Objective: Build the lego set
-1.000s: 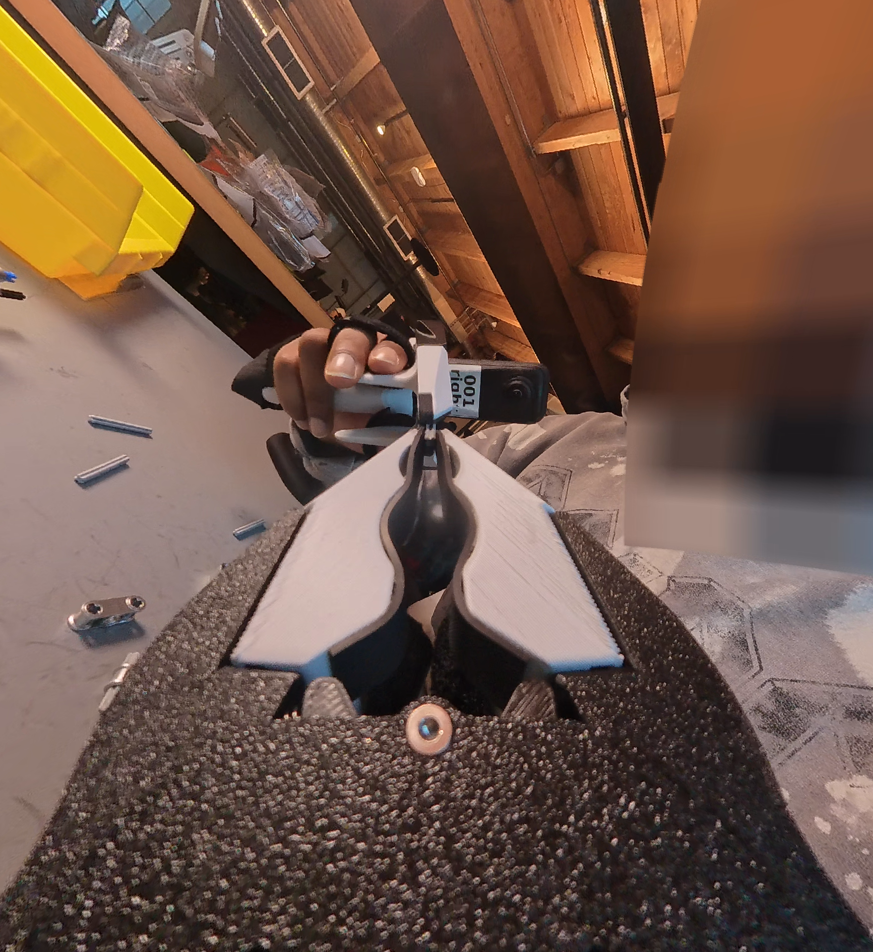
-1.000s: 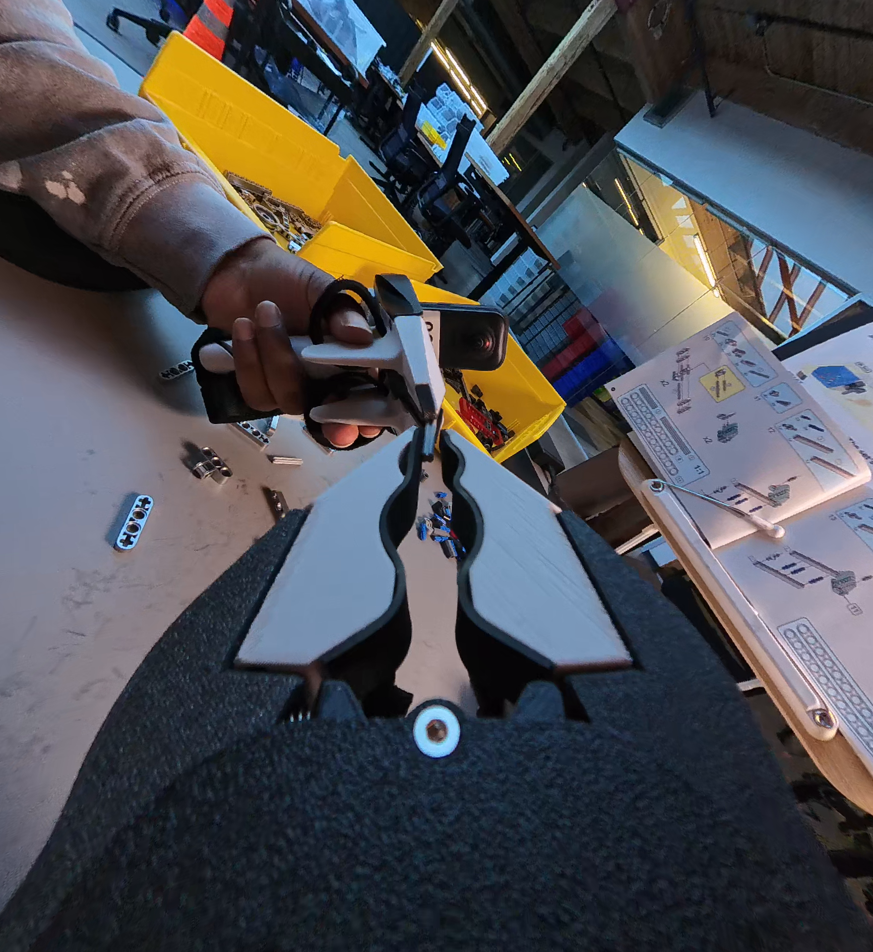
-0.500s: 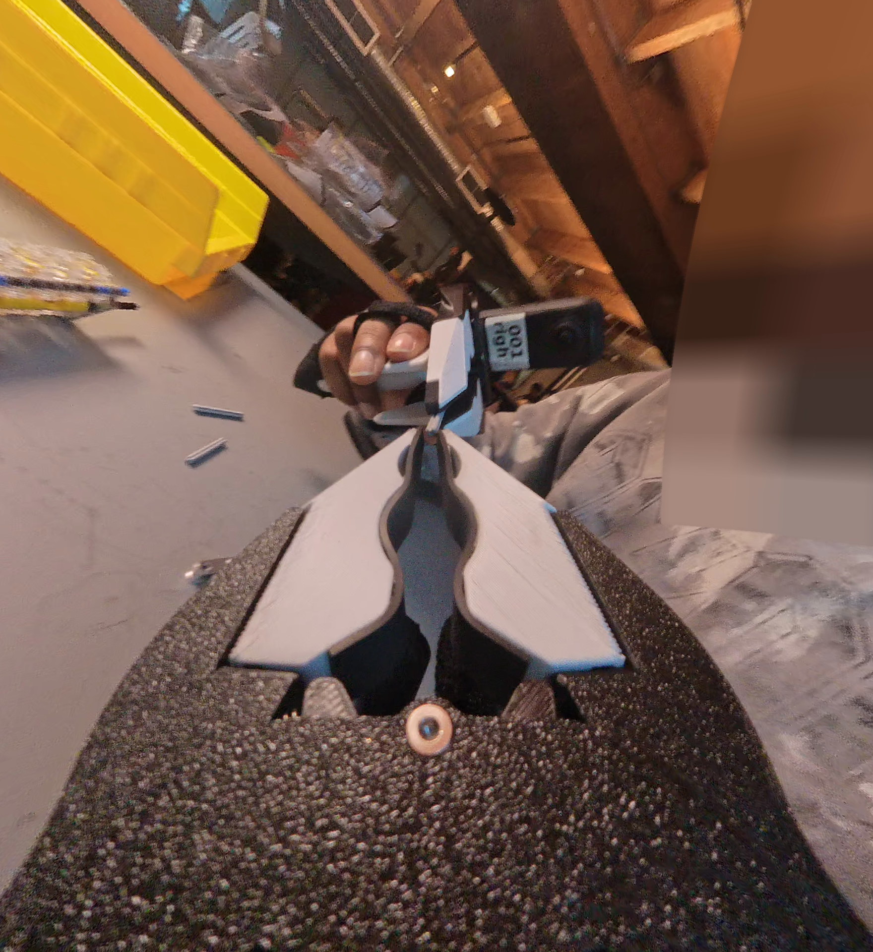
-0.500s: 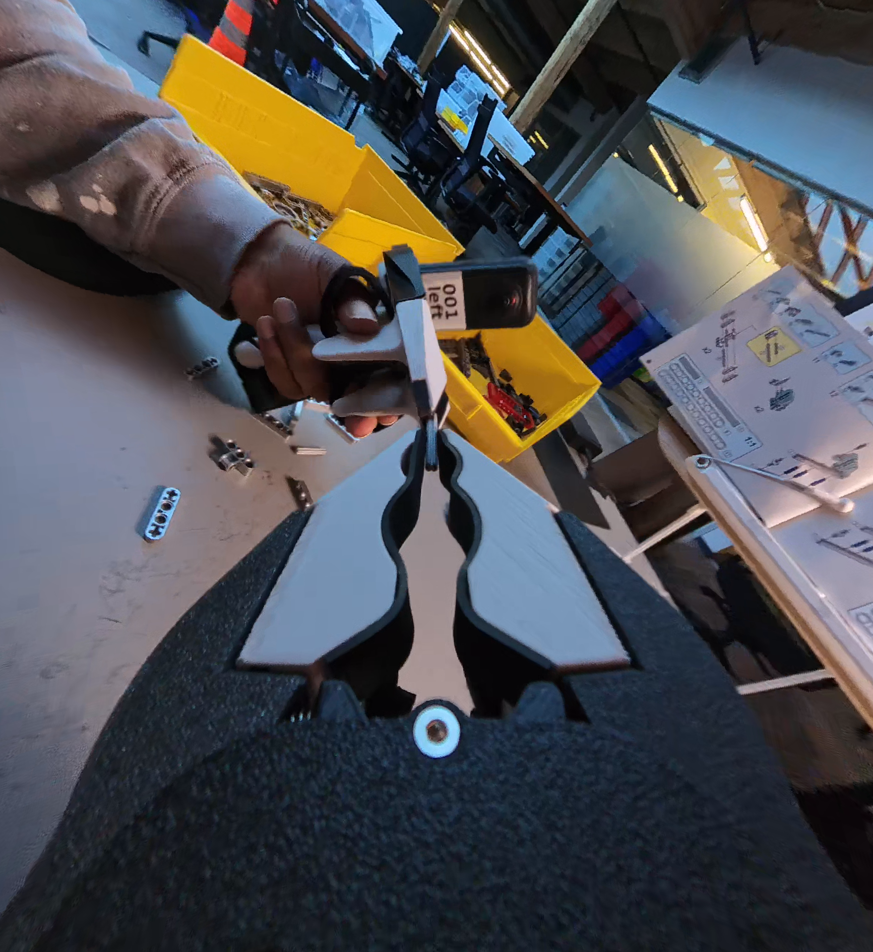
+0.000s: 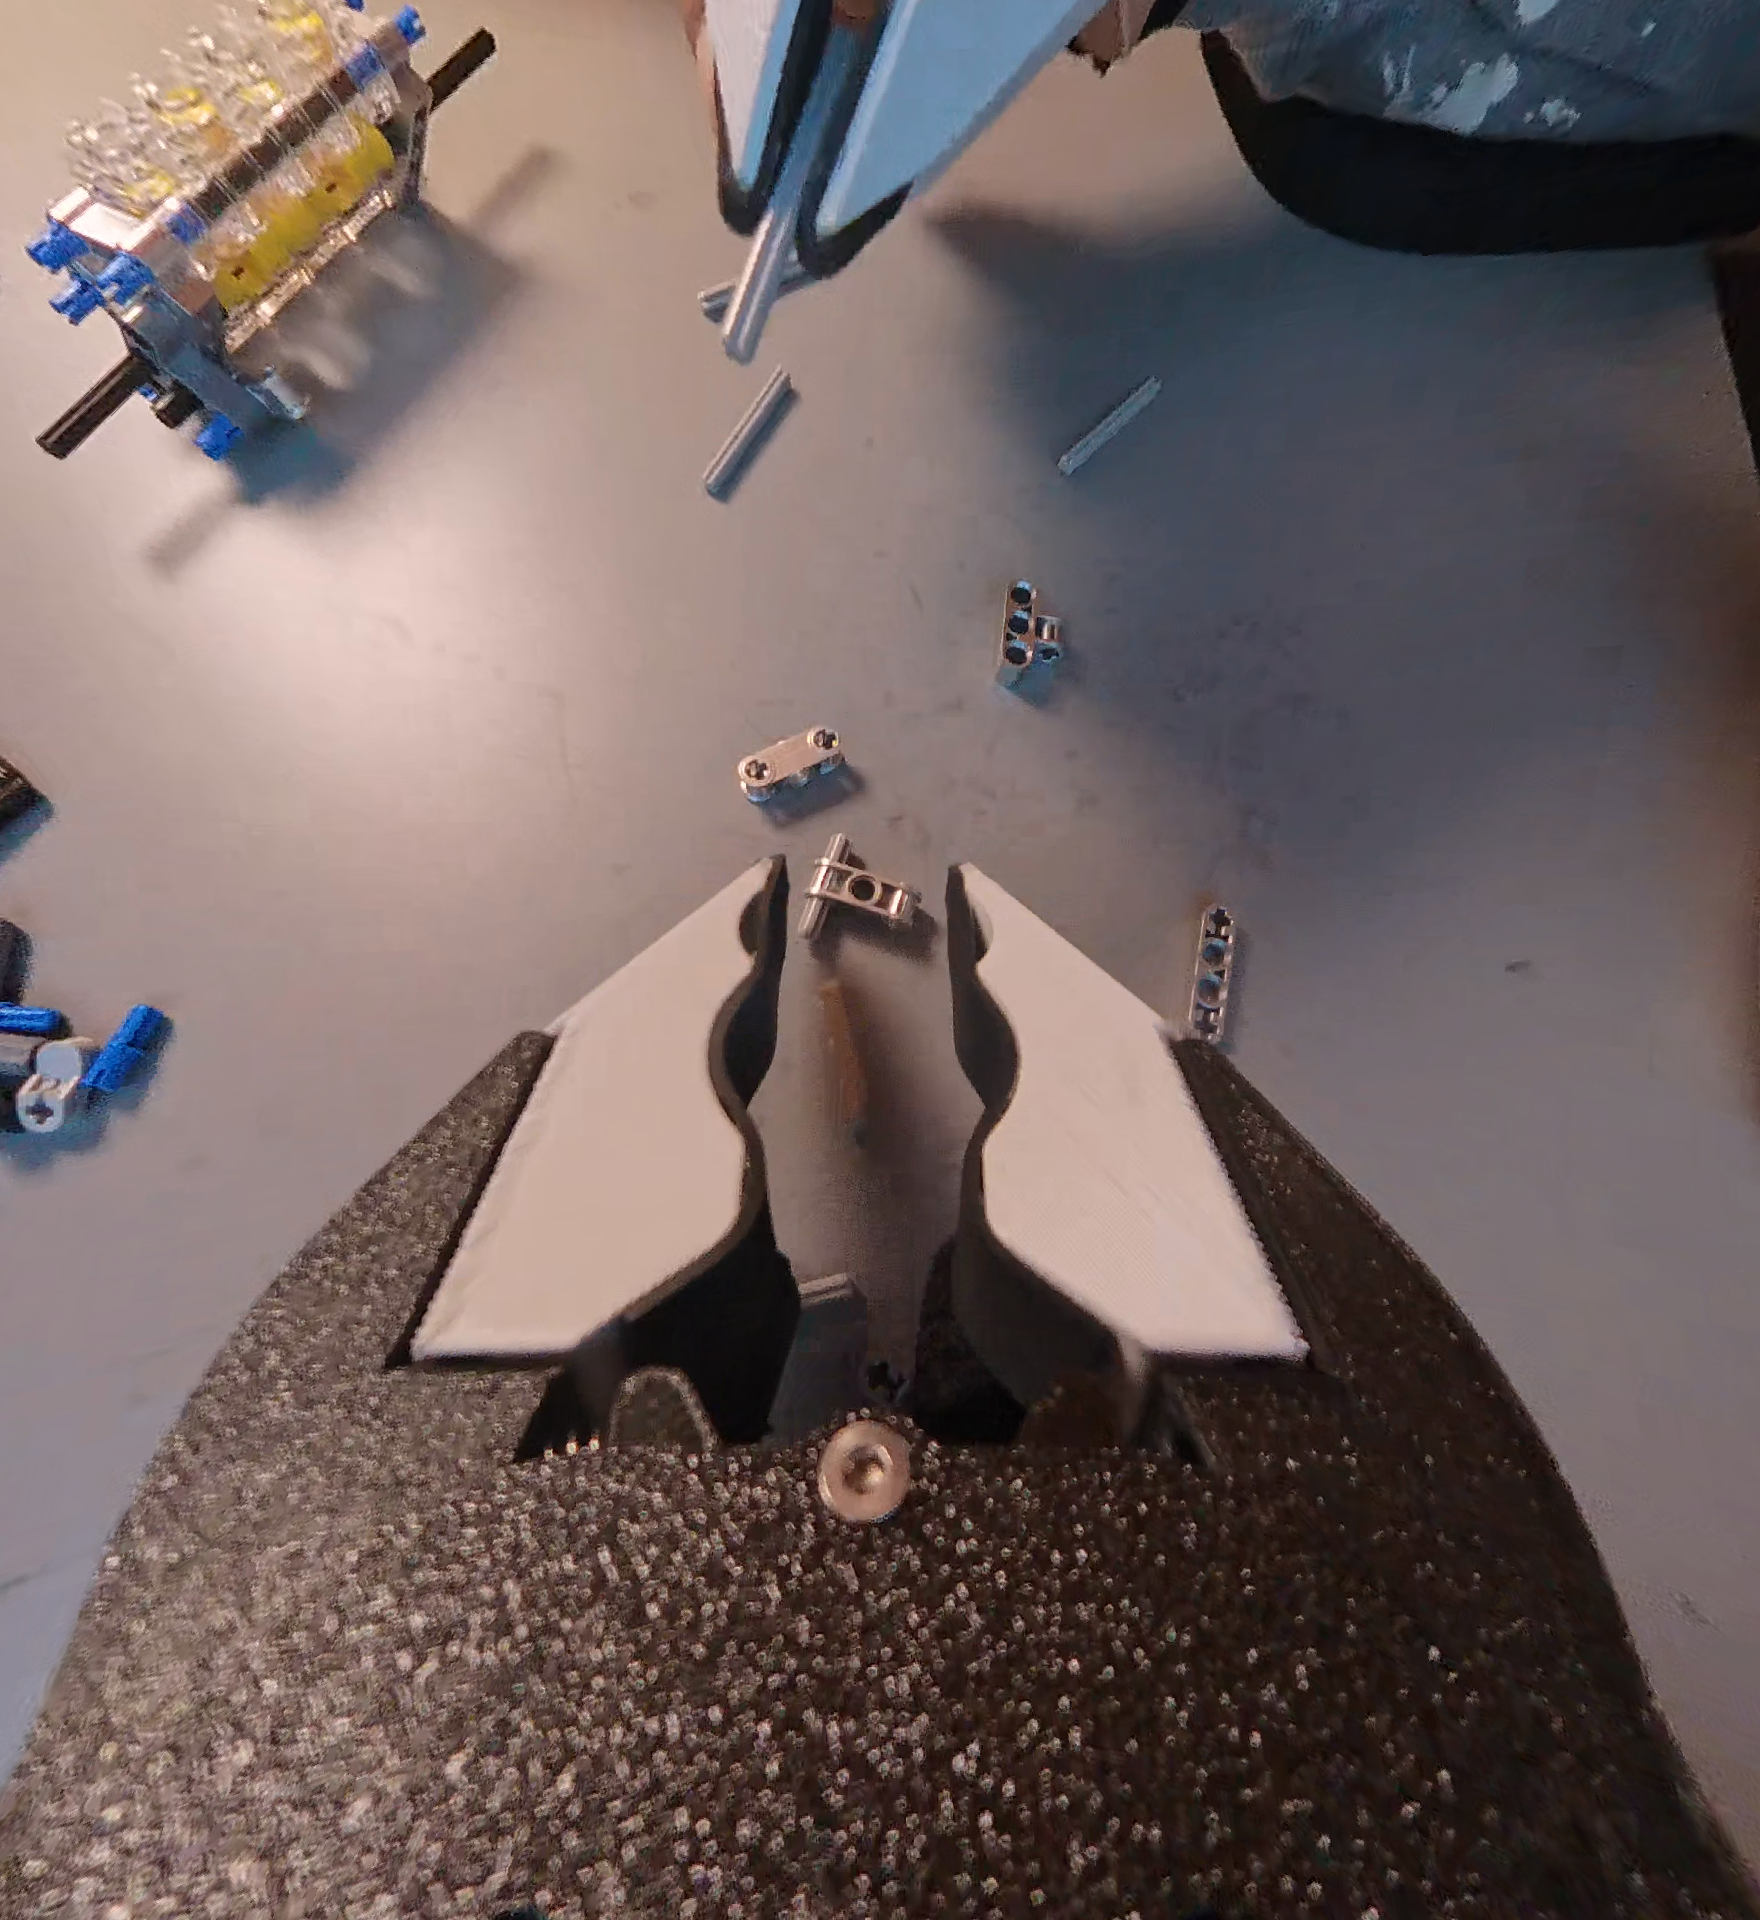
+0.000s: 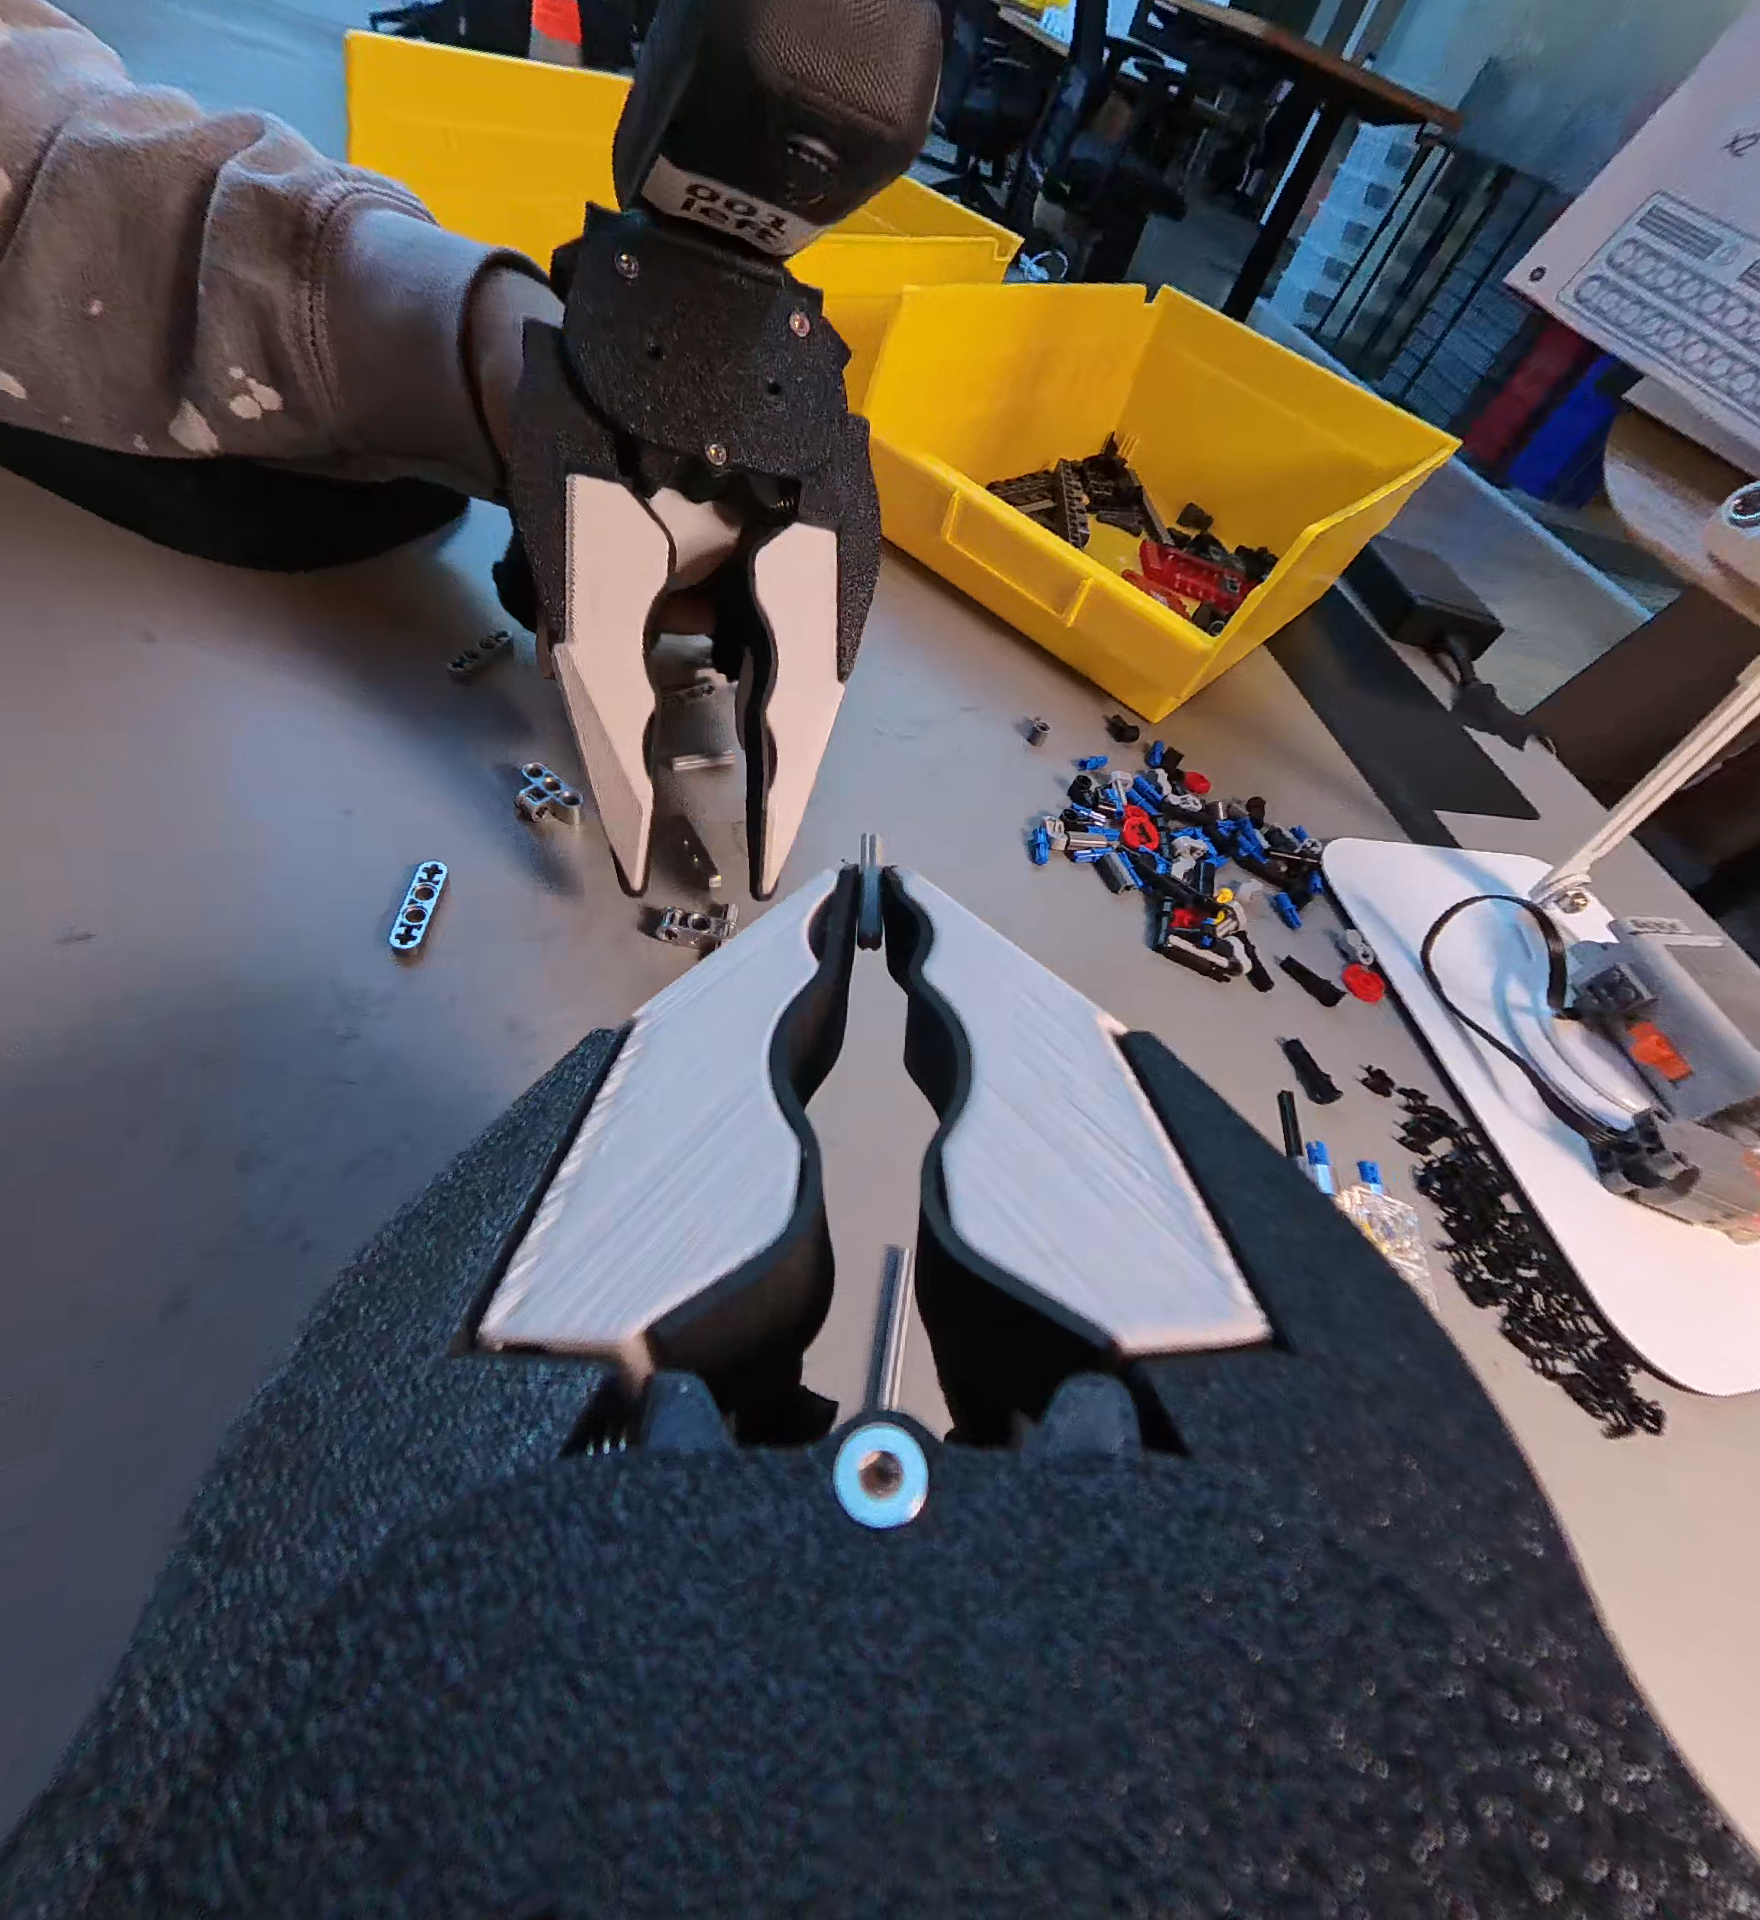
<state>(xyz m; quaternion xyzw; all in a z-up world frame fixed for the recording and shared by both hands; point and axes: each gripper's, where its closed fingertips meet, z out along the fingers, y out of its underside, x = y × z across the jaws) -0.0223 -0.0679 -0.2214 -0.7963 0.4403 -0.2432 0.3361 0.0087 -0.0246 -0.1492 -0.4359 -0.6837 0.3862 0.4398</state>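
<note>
1. Your left gripper [image 5: 865, 883] hangs over the bench [image 5: 440, 675] with fingers [image 5: 647, 1091] parted to a moderate gap, holding nothing; the small grey connector piece [image 5: 858, 891] lies on the bench right between the tips, not gripped.
2. Your right gripper [image 6: 868, 883] has its fingers nearly closed, pinching a thin grey axle [image 6: 868, 854] at the very tips; it sits just beyond the connector piece.
3. Risk: the axle is held only at the tip ends, so any twist or bump against the left gripper could let it pivot or slip out.
4. Risk: the connector piece lies flat and loose, so the fingers closing off-centre could flick it away or push it toward the two-hole link [image 5: 791, 767] just beyond it.
5. Loose grey rods [image 5: 748, 429] lie farther past the connector piece.
6. Containers: the yellow bin [image 6: 1146, 436], well beyond the connector piece, holds black and red parts; a second yellow bin [image 6: 481, 125] behind it, contents hidden.
</note>
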